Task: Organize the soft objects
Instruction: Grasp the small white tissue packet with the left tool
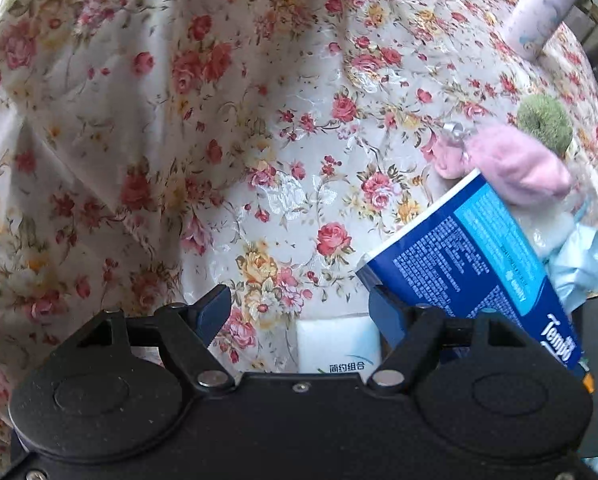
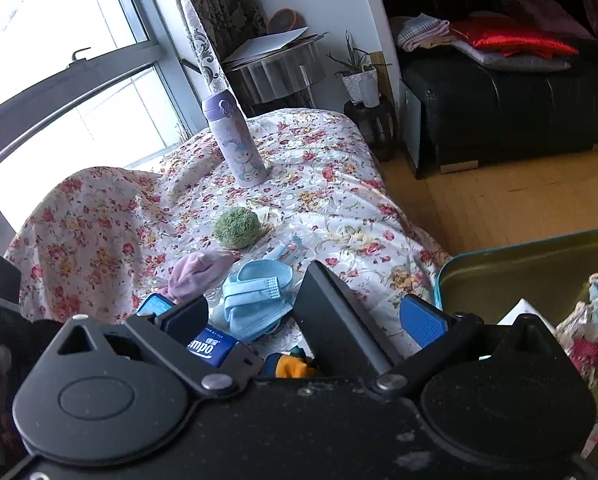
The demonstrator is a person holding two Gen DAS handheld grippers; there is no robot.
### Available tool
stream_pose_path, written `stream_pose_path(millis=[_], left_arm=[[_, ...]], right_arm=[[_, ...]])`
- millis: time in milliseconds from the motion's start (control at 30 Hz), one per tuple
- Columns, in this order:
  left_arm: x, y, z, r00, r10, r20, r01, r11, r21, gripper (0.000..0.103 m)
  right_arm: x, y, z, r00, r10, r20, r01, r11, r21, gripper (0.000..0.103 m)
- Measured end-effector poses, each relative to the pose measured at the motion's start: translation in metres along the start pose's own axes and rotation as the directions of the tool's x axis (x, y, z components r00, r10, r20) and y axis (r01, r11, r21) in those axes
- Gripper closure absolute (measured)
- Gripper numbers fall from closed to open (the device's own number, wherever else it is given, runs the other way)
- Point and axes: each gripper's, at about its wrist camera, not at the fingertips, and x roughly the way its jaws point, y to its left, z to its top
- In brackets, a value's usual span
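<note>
My left gripper (image 1: 301,308) points down at the floral cloth (image 1: 219,140) and stands open. A white tissue pack (image 1: 335,346) shows low between its fingers, clear of the left one. A blue Tempo tissue pack (image 1: 475,256) lies against the outside of its right finger. Beyond are a pink cloth bundle (image 1: 515,164), a green fuzzy ball (image 1: 545,122) and light blue face masks (image 1: 575,264). My right gripper (image 2: 303,312) is open. Ahead of it are the masks (image 2: 259,296), the pink bundle (image 2: 201,272), the ball (image 2: 237,227) and the Tempo pack (image 2: 211,346).
A lilac bottle (image 2: 239,148) stands upright at the far end of the cloth. An open tin (image 2: 531,260) with items inside sits at the right. A black flat slab (image 2: 339,320) rises between the right gripper's fingers, with an orange and teal item (image 2: 295,364) below it. Wooden floor and a black sofa lie beyond.
</note>
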Motion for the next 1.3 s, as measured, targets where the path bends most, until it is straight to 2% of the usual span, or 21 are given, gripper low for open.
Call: stream_pose_path(millis=[100,167,233,267,333,367,400,433,467,533,600,667,767,867,1000,1033,1133,1200,1233,1300], left_arm=[[0.001,-0.004,-0.004,0.999,-0.024,-0.028,0.025,0.998,0.057,0.030],[0.001,-0.015,-0.006,0.999,-0.017,-0.039,0.023,0.989,0.145,0.030],[-0.001,-0.027,-0.008,0.999,-0.001,-0.043,0.012,0.968,0.250,0.030],[-0.004,-0.035,-0.009,0.999,-0.008,-0.050,0.024,0.948,0.318,0.030],[-0.009,-0.049,-0.012,0.998,-0.013,-0.068,0.044,0.882,0.470,0.027],[-0.013,-0.057,-0.016,0.999,0.004,-0.055,0.027,0.830,0.557,0.027],[-0.018,-0.064,-0.020,0.999,0.015,-0.028,0.006,0.772,0.636,0.027],[-0.021,-0.070,-0.025,1.000,0.016,-0.013,-0.002,0.704,0.711,0.023],[-0.023,-0.073,-0.029,1.000,0.014,-0.018,0.005,0.637,0.771,0.022],[-0.021,-0.076,-0.037,0.998,0.011,-0.061,0.046,0.530,0.847,0.021],[-0.015,-0.076,-0.042,0.996,0.024,-0.085,0.064,0.473,0.879,0.021],[-0.005,-0.071,-0.044,0.992,0.039,-0.119,0.090,0.443,0.892,0.022],[0.009,-0.065,-0.046,0.985,0.057,-0.162,0.123,0.426,0.896,0.022],[0.023,-0.064,-0.048,0.983,0.088,-0.163,0.115,0.399,0.910,0.022],[0.026,-0.071,-0.050,0.985,0.060,-0.163,0.128,0.379,0.916,0.024],[0.028,-0.073,-0.052,0.985,0.064,-0.160,0.125,0.375,0.919,0.027],[0.031,-0.078,-0.055,0.986,0.070,-0.152,0.115,0.379,0.918,0.030],[0.027,-0.077,-0.053,0.987,0.044,-0.154,0.122,0.411,0.903,0.032],[0.025,-0.075,-0.049,0.986,0.033,-0.165,0.134,0.439,0.888,0.032],[0.023,-0.069,-0.042,0.977,0.008,-0.213,0.178,0.519,0.836,0.032]], right_arm=[[-0.002,-0.004,-0.003,1.000,0.019,-0.005,-0.018,1.000,0.021,0.001],[-0.004,-0.006,-0.005,0.999,0.031,-0.009,-0.031,0.999,0.032,0.001],[-0.008,-0.009,-0.008,0.999,0.042,-0.016,-0.042,0.998,0.039,0.001],[-0.010,-0.010,-0.010,0.999,0.045,-0.019,-0.044,0.998,0.041,0.001],[-0.014,-0.011,-0.013,0.999,0.048,-0.023,-0.047,0.998,0.041,0.001],[-0.016,-0.013,-0.015,0.998,0.050,-0.025,-0.049,0.998,0.041,0.001],[-0.017,-0.014,-0.017,0.998,0.050,-0.026,-0.049,0.998,0.042,0.000],[-0.019,-0.014,-0.019,0.998,0.051,-0.027,-0.050,0.998,0.043,0.000],[-0.020,-0.015,-0.020,0.998,0.053,-0.030,-0.052,0.998,0.046,0.000],[-0.020,-0.015,-0.023,0.997,0.059,-0.040,-0.057,0.997,0.049,0.000],[-0.021,-0.014,-0.025,0.997,0.066,-0.046,-0.064,0.997,0.049,0.000],[-0.023,-0.010,-0.027,0.996,0.074,-0.052,-0.071,0.997,0.042,0.000],[-0.024,-0.004,-0.030,0.995,0.079,-0.062,-0.079,0.997,0.017,0.000],[-0.025,0.005,-0.033,0.994,0.080,-0.072,-0.082,0.996,-0.023,0.000],[-0.025,0.017,-0.041,0.993,0.082,-0.086,-0.088,0.994,-0.069,0.000],[-0.024,0.019,-0.043,0.992,0.084,-0.091,-0.090,0.993,-0.073,0.000],[-0.020,0.026,-0.048,0.990,0.087,-0.110,-0.098,0.991,-0.090,0.001],[-0.020,0.031,-0.051,0.990,0.083,-0.114,-0.096,0.989,-0.113,0.000],[-0.020,0.034,-0.053,0.990,0.080,-0.115,-0.095,0.987,-0.128,0.001],[-0.017,0.039,-0.056,0.990,0.075,-0.121,-0.093,0.984,-0.150,0.001]])
